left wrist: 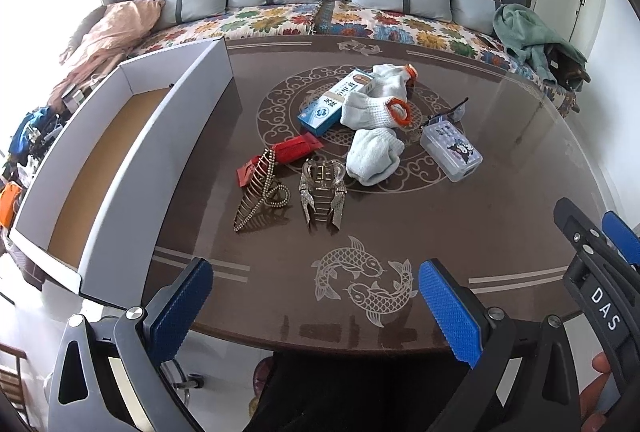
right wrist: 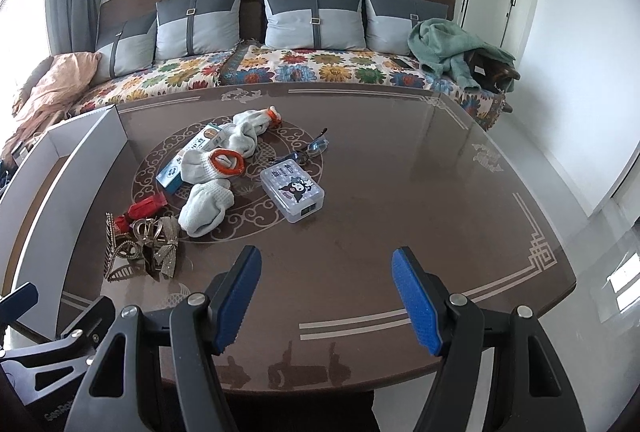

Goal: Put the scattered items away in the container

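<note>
A long white cardboard box [left wrist: 132, 168] [right wrist: 60, 176] with a brown floor lies open on the table's left side. Scattered mid-table are white socks with orange cuffs [left wrist: 376, 104] [right wrist: 208, 208], a blue and white carton [left wrist: 332, 102] [right wrist: 176, 172], red packets [left wrist: 296, 150] [right wrist: 146, 208], two glittery hair claws [left wrist: 322, 192] [right wrist: 156, 248], a clear plastic case with a cartoon sticker [left wrist: 450, 150] [right wrist: 292, 190] and glasses [right wrist: 316, 146]. My left gripper [left wrist: 316, 308] hangs open over the near table edge, holding nothing. My right gripper [right wrist: 326, 300] is open too, near the front edge.
The brown glass-topped table [right wrist: 400, 192] has bare surface on its right half and along the front. Behind it runs a sofa [right wrist: 280, 68] with a floral cover, grey cushions, a pink blanket and a green towel. The right gripper's body [left wrist: 600, 272] shows at lower right in the left wrist view.
</note>
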### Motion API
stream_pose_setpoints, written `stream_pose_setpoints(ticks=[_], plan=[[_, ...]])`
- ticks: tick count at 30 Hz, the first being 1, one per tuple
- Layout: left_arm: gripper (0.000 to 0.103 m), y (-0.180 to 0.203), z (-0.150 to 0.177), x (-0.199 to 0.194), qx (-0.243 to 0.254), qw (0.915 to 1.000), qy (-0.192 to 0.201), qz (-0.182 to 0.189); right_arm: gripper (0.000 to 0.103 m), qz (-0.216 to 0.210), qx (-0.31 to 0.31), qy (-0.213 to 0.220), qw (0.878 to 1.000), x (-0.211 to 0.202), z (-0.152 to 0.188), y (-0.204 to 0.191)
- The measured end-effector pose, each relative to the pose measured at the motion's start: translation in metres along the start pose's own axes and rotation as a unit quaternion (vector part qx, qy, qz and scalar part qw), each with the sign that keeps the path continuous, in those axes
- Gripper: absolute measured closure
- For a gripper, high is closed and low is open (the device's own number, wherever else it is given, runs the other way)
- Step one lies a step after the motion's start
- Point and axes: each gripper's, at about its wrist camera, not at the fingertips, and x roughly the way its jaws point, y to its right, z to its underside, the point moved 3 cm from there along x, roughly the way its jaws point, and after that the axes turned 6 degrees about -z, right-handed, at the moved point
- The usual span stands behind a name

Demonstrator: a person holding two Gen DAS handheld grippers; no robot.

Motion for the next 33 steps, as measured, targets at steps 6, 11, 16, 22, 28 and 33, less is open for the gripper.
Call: stream_pose_setpoints(ticks=[6, 11, 16, 22, 28, 33], plan=[[0.000, 0.001, 0.001, -0.001, 0.002, 1.0000, 0.003, -0.001, 0.034, 0.001, 0.001, -0.001, 1.000, -0.002, 0.002, 0.002], [0.000, 0.003, 0.002, -0.001, 0.005, 1.0000, 0.006, -0.003, 0.034, 0.001, 0.002, -0.001, 1.000, -0.002, 0.003, 0.002], [0.000, 0.004, 0.003, 0.000, 0.006, 1.0000, 0.005, -0.001, 0.034, 0.002, 0.001, 0.001, 1.000, -0.005, 0.003, 0.002], [0.000, 0.004, 0.003, -0.003, 0.006, 0.9999, 0.010, 0.002, 0.034, 0.002, 0.000, 0.003, 1.000, -0.008, 0.003, 0.002], [0.000, 0.004, 0.003, -0.006, 0.006, 0.9998, 0.016, 0.005, 0.034, 0.003, -0.003, 0.005, 1.000, -0.012, 0.003, 0.001], [0.000, 0.002, 0.003, -0.006, 0.001, 0.9999, 0.013, 0.009, 0.034, 0.003, -0.007, 0.006, 1.000, -0.016, 0.002, 0.000]])
